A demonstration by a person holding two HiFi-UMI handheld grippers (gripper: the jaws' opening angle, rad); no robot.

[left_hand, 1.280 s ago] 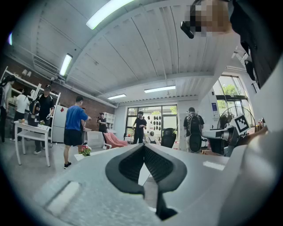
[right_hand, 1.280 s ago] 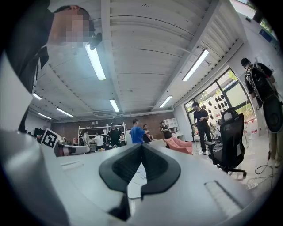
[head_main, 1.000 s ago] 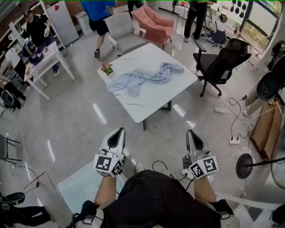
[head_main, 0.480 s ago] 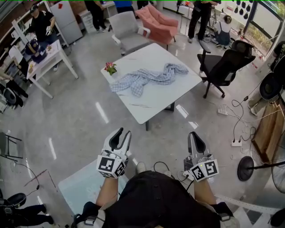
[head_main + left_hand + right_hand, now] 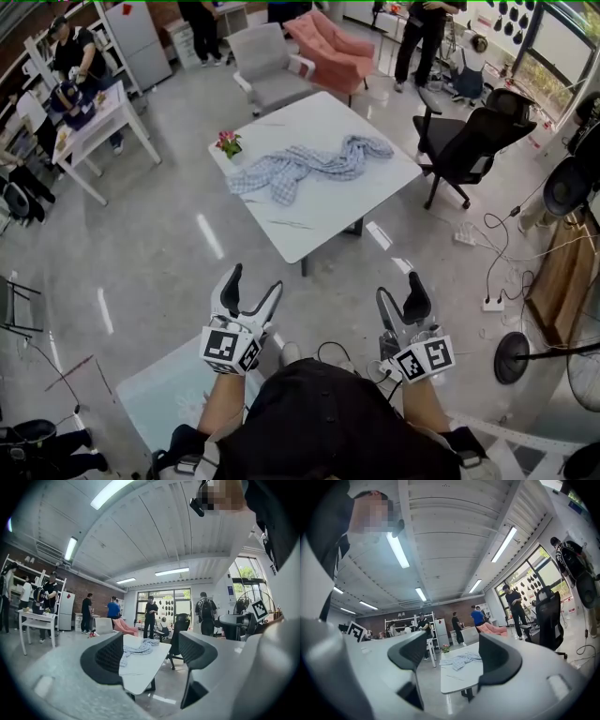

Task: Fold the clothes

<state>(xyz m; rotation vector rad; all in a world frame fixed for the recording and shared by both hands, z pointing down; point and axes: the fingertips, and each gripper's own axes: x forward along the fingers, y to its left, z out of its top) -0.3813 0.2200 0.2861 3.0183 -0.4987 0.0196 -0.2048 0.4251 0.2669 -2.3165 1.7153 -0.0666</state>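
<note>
We hold both claws low and close to our body, over the glossy grey floor (image 5: 159, 253) and well apart from the work. The left claw (image 5: 253, 281) has just been opening and now stands spread wide. Its own view shows the dark ribbed pads (image 5: 105, 658) far apart with nothing gripped, only the room beyond showing in the gap. The right claw (image 5: 400, 289) is the same: its jaws have just been opening, they gape wide, and its pads (image 5: 499, 660) close on nothing. Both claws point roughly level toward the white bench (image 5: 319, 216), which stands ahead of us across a stretch of floor. On it lies the checked shirt (image 5: 309, 161), blue and white, unfolded and bunched into a long twisted heap. It runs from near the bench's left corner across to its right side, on the half farther from us, and the near half of the top is bare. A small pot of pink flowers (image 5: 226, 143) sits at the left corner, just beside the shirt's left end. A black office chair (image 5: 464, 141) stands near the bench's right corner, and a grey armchair (image 5: 267, 66) and a pink armchair (image 5: 328, 47) stand beyond the far side
</note>
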